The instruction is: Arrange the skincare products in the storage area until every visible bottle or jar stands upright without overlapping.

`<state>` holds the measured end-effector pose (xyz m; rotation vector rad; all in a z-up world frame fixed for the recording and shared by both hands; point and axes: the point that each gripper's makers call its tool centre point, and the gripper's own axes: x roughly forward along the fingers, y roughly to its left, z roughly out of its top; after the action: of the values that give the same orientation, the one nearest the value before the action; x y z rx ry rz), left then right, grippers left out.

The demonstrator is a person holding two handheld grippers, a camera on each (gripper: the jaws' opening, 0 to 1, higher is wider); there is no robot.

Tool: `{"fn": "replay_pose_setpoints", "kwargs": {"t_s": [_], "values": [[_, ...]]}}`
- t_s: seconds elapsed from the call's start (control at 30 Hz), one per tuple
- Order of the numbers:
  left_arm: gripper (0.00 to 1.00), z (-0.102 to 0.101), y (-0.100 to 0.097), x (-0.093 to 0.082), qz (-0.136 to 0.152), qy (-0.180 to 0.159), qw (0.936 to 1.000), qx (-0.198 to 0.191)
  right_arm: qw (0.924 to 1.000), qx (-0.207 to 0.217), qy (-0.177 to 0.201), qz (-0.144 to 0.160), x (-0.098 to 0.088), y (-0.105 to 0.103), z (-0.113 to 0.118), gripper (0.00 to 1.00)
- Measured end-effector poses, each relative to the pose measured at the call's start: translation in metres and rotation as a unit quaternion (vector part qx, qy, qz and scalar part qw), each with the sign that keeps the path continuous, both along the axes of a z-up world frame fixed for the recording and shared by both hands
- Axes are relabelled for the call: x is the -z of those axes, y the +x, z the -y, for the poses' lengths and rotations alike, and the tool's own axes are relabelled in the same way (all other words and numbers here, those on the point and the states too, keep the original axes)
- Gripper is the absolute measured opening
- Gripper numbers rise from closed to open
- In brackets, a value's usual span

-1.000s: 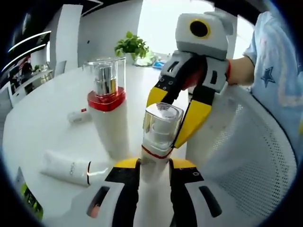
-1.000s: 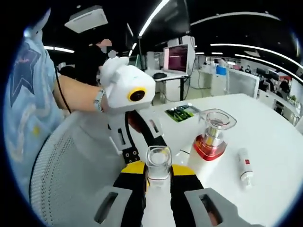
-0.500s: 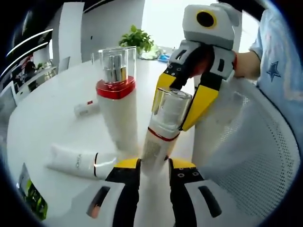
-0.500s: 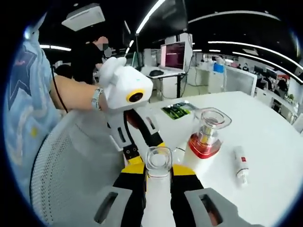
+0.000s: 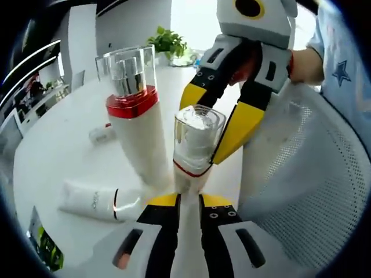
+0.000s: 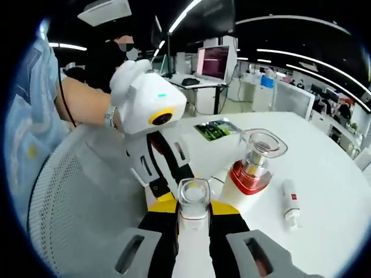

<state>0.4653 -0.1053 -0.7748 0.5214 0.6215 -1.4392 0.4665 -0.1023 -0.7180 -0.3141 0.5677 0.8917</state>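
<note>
Left gripper view, left to right:
- Tube (image 5: pixel 93 200): white, lying flat on the white surface (image 5: pixel 52 150), near its close edge. Not yet upright.
- Small tube (image 5: pixel 99 134): lying flat farther back, well apart from the rest.
- Tall bottle (image 5: pixel 139 130): white body, red collar, clear cap; standing, though it appears tilted in this fisheye view.
- Held bottle (image 5: pixel 194 147): white, clear cap, thin red band; just beside the tall bottle.
- Left gripper (image 5: pixel 186 204): fingers closed on the held bottle's lower body.
- Right gripper (image 5: pixel 217 124): yellow-tipped fingers closed on the cap from above.
- Mesh chair back (image 5: pixel 313 191): white, at the right.

Right gripper view, left to right:
- Left gripper (image 6: pixel 164 197), held bottle (image 6: pixel 194 200), tall bottle (image 6: pixel 249 174), small tube (image 6: pixel 288 202).

Risks, as judged:
- Two grips on one bottle: uneven pull could pop the cap or twist the bottle loose.
- Setting it down this near could knock the tall bottle over.
- Both tubes may roll if nudged.
</note>
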Motion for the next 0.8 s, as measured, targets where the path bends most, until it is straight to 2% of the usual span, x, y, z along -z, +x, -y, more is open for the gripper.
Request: {"fn": "replay_pose_setpoints", "kwargs": {"t_s": [0.17, 0.27, 0.37, 0.6, 0.8], "values": [[0.14, 0.0, 0.003, 0.0, 0.006, 0.001, 1.0, -0.002, 0.9999, 0.011, 0.008, 0.004, 0.0, 0.004, 0.001, 0.13], [0.13, 0.001, 0.003, -0.001, 0.003, -0.004, 1.0, -0.003, 0.9999, 0.011, -0.004, 0.008, 0.003, 0.004, 0.003, 0.14], [0.13, 0.004, 0.0, -0.004, -0.007, -0.016, 0.9998, -0.003, 0.9997, 0.014, -0.018, -0.002, 0.01, 0.003, 0.005, 0.15], [0.12, 0.004, 0.002, -0.005, -0.002, -0.018, 0.9998, -0.004, 0.9976, 0.038, -0.054, -0.024, 0.025, 0.003, 0.017, 0.15], [0.11, 0.005, 0.003, -0.006, 0.003, -0.021, 0.9998, -0.005, 0.9955, 0.064, -0.058, -0.039, 0.03, 0.007, 0.026, 0.13]]}}
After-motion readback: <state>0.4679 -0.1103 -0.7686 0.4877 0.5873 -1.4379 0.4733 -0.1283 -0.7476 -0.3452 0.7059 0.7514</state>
